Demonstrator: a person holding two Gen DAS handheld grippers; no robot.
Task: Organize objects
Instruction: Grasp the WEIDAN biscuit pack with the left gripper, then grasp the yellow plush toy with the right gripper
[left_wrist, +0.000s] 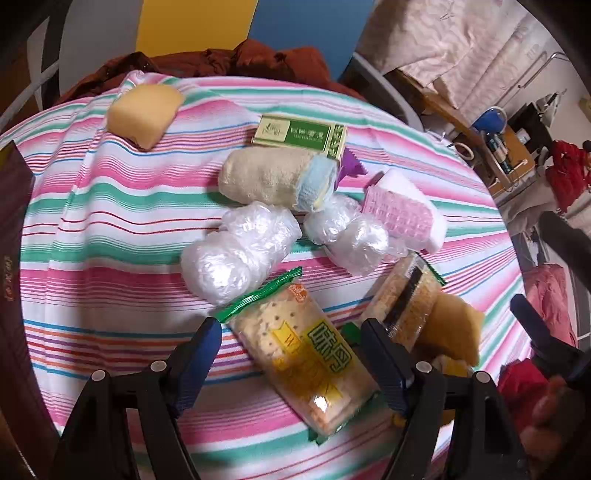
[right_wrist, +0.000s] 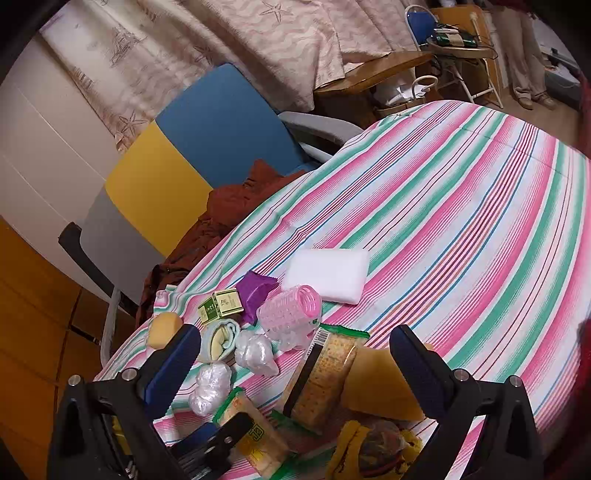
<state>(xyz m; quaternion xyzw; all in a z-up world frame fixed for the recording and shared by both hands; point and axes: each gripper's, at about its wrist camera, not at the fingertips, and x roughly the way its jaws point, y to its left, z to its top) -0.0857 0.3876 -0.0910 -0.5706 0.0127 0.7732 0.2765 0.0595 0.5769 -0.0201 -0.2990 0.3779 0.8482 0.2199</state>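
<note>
My left gripper (left_wrist: 291, 354) has its fingers spread wide either side of a green-edged cracker packet (left_wrist: 303, 354) lying at six o'clock on the striped tablecloth (left_wrist: 110, 221), not clamping it. My right gripper (right_wrist: 295, 365) is spread too, with a yellow sponge (right_wrist: 380, 384) and a second cracker packet (right_wrist: 325, 376) between its fingers; plastic-wrap bundles (left_wrist: 240, 251) sit at twelve o'clock of the first packet.

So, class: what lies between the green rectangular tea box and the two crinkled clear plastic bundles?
A rolled beige towel lies between the green tea box and the plastic bundles, shown plainly in the left wrist view.
</note>
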